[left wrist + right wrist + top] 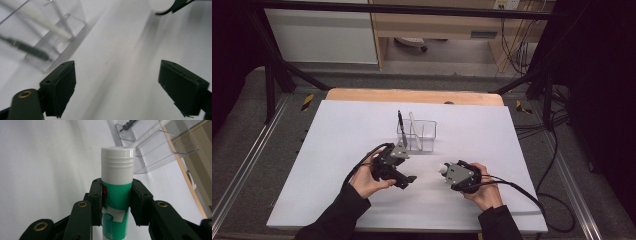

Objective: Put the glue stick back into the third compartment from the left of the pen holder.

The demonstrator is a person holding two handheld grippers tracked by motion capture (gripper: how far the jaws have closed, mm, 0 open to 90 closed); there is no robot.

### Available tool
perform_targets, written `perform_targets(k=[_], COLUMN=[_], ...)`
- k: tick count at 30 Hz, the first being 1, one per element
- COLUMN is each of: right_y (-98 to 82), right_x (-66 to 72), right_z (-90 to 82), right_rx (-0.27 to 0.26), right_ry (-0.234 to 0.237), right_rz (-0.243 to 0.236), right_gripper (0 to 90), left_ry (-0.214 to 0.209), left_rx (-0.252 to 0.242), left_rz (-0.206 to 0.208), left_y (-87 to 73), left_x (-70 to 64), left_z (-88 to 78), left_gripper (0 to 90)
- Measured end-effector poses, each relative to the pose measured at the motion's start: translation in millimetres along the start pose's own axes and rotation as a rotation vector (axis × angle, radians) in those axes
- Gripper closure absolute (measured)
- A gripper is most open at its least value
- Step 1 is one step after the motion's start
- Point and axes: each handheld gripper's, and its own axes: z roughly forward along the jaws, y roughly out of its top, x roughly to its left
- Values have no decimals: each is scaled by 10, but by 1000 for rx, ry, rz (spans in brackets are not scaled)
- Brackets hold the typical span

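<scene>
High view first: on the white table the person's left hand holds the left gripper low over the sheet, just in front of a clear plastic organiser that stands near the table's middle. A dark pen leans upright in the organiser's left compartment, and a white pen leans against the divider beside it. To the right, the right hand holds the right gripper level, its tip pointing left toward the other tool, the two well apart. Left gripper view looks along that tool's own black pads, which stand wide apart with only bare white table between them; the organiser lies ahead at the upper left, blurred, with the dark pen and white pen inside. Right gripper view shows the jaws of the right gripper clamped on a glue stick with a green body and a ribbed white cap, the pads pressing its body just below the cap, so the cap juts forward past them. Beyond it the organiser stands near the table's wooden edge.
</scene>
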Motion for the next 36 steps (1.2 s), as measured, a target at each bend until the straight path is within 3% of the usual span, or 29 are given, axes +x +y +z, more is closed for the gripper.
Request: perform_targets(k=[7,12,17,22,29,36], right_y=[16,30,43,37,56,79], right_x=[-114,-213,-290,-378,-484,-562], right_z=[-3,-17,-35,-63,-75,-47], right_rx=[-40,-78,-112,-141,-221,-277], right_ry=[-6,-28,-26,-22,-7,-7], right_rz=[162,272,381,473,603,690], right_gripper=[657,657,657,657,657,657], left_ry=[66,124,156,190,213,236], left_rx=[-43,-50,-70,-87,-91,-109], left_rz=[-88,-118,-161,-201,-251,-293], left_y=[-359,-576,-784,-959,-1184,-1387], left_x=[167,253,344,420,488,539], left_z=[-147,-217,-287,-362,-435,-511], left_gripper=[79,64,63,63,63,63])
